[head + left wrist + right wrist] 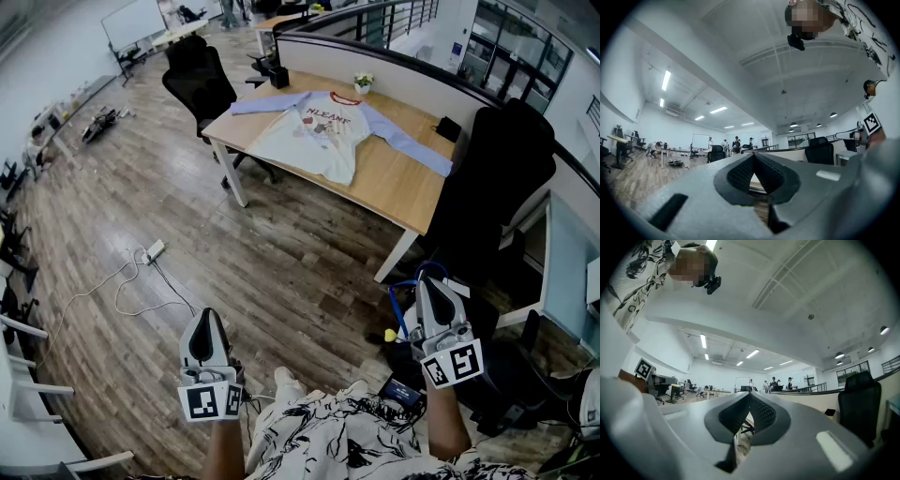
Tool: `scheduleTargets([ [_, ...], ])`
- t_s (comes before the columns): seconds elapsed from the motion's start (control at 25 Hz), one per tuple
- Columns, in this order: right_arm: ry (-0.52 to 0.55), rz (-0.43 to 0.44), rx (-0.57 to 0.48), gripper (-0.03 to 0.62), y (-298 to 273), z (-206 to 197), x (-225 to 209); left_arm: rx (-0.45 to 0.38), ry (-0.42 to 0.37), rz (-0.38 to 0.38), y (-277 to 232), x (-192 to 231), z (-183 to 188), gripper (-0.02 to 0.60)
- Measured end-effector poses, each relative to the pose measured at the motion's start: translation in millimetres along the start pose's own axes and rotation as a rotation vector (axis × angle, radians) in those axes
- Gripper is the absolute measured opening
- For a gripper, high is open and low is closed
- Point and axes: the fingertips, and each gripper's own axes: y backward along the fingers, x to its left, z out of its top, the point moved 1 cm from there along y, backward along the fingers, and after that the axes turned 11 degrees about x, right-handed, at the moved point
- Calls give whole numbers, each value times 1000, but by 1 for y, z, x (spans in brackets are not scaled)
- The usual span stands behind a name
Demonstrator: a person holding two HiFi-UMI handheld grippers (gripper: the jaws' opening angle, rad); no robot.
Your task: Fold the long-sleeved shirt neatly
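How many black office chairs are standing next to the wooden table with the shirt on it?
2. One black chair stands at the table's far left end, a second black chair at its right end; further ones may be hidden behind it.

In the upper centre, the long-sleeved shirt (323,131) is soft matt cloth lying on a table (398,183) of smooth pale wood. The floor (281,272) is plank wood with a dull sheen (light streaks show on it). The left gripper (207,321) and right gripper (431,286) have matt grey plastic shells and ribbed black pads (740,173).
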Motion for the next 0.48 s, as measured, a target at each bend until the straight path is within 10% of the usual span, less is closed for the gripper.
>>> scheduleTargets([
  [0.48,-32,15,-23,0,-3,-1,-1,22,59,-7,-6,0,-10,-4],
])
